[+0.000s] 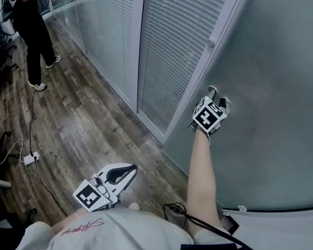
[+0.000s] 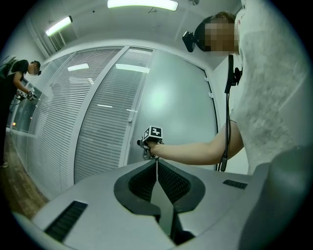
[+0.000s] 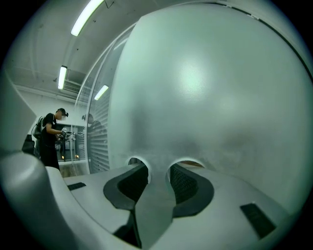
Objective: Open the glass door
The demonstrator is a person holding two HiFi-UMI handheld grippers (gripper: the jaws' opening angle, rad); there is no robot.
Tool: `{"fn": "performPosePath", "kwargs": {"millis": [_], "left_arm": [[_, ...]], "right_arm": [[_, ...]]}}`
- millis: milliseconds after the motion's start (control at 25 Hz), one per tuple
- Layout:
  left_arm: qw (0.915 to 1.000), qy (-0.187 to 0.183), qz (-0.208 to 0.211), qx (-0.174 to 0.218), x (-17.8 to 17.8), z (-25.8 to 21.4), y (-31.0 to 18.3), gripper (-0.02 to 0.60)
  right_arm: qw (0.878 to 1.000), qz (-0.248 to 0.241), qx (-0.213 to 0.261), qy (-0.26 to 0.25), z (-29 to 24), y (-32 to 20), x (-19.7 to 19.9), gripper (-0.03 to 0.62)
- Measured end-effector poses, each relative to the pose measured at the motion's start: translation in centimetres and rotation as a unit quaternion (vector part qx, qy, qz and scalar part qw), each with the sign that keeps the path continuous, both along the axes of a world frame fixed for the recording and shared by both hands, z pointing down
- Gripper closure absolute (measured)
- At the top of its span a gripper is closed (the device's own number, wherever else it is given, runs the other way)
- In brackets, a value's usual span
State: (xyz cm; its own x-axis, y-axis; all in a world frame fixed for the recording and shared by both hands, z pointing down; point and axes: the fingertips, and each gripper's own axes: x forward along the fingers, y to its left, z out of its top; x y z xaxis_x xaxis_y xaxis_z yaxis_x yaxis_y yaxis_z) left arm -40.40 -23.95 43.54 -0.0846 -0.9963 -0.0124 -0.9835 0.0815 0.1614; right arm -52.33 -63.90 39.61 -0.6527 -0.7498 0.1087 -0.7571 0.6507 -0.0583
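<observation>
While the person stands close before the glass door (image 1: 279, 75), the right tool (image 1: 218, 97) is held out at the end of a bare arm. Its tips touch the frosted pane near the left edge of the door. Its own view shows the two jaws a little apart, released, with nothing between them but the pale glass just ahead.

The left tool (image 1: 130, 171) hangs low and near, close to the person's body, above the wooden floor (image 1: 82, 117). It points toward the door and is well apart from it. Its jaws are clenched, tip against tip, and they grasp nothing.

The door is a large frosted panel that fills the right and far part of the scene. To its left stands a glass wall (image 1: 102, 16) with white blinds (image 1: 174, 43) behind it. On the floor at the near left lies a white power strip (image 1: 30, 159). Far to the left another person (image 1: 31, 11) in dark clothes stands beside the glass wall, holding something in both hands.
</observation>
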Motion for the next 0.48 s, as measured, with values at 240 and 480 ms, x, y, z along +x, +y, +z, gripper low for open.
{"fn": "performPosePath", "kwargs": {"millis": [240, 480], "left_arm": [[1.0000, 0.004, -0.004, -0.003, -0.22, 0.27, -0.13, 0.557], [1.0000, 0.007, -0.007, 0.001, -0.24, 0.33, 0.24, 0.558]], "right_arm": [[0.999, 0.020, 0.044, 0.010, -0.49, 0.23, 0.32, 0.464], [0.999, 0.019, 0.032, 0.005, -0.14, 0.68, 0.40, 0.465]]}}
